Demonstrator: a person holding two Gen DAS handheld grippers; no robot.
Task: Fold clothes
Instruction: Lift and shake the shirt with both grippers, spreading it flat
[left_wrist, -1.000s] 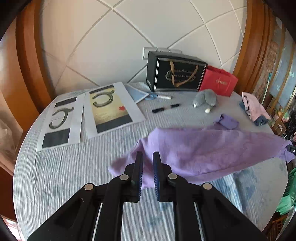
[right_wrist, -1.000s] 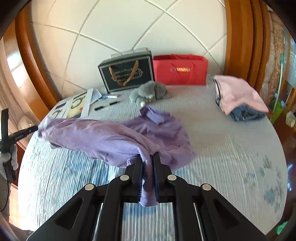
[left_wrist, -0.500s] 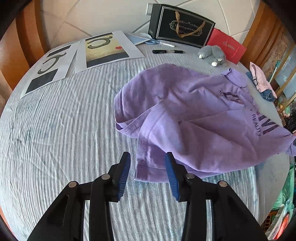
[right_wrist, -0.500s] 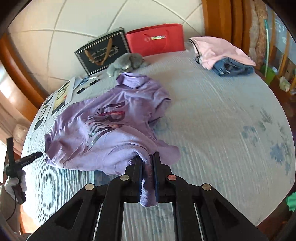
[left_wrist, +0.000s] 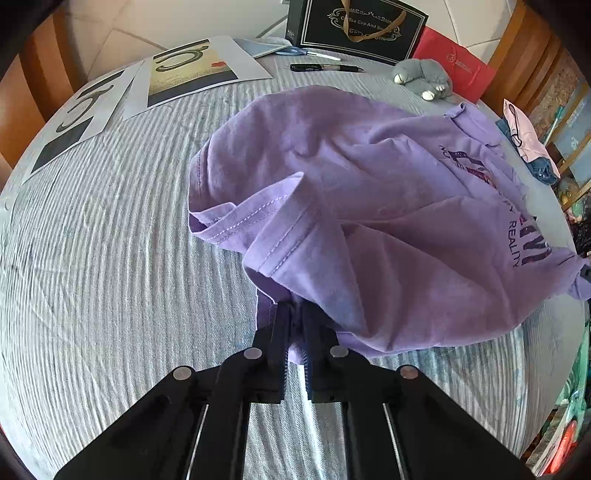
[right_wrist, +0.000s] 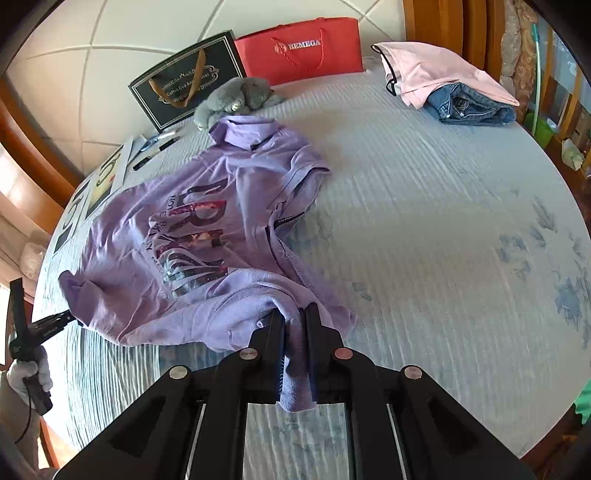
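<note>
Your purple shirt (right_wrist: 192, 240) lay crumpled on the striped bedspread (right_wrist: 424, 221), its printed letters facing up. Your left gripper (left_wrist: 294, 314) had just closed, pinching its hem. Your right gripper (right_wrist: 294, 317) pinched another corner, and both pointed steeply down. A grey plush toy (right_wrist: 236, 98) sat near the wall.

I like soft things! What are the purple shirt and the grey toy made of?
The shirt looks like soft, matte cotton knit: it wrinkles and drapes, has stitched hems, and its printed letters shine a little. The toy looks like fuzzy plush, judging by its furry surface. Neither fibre can be told for sure.
</note>
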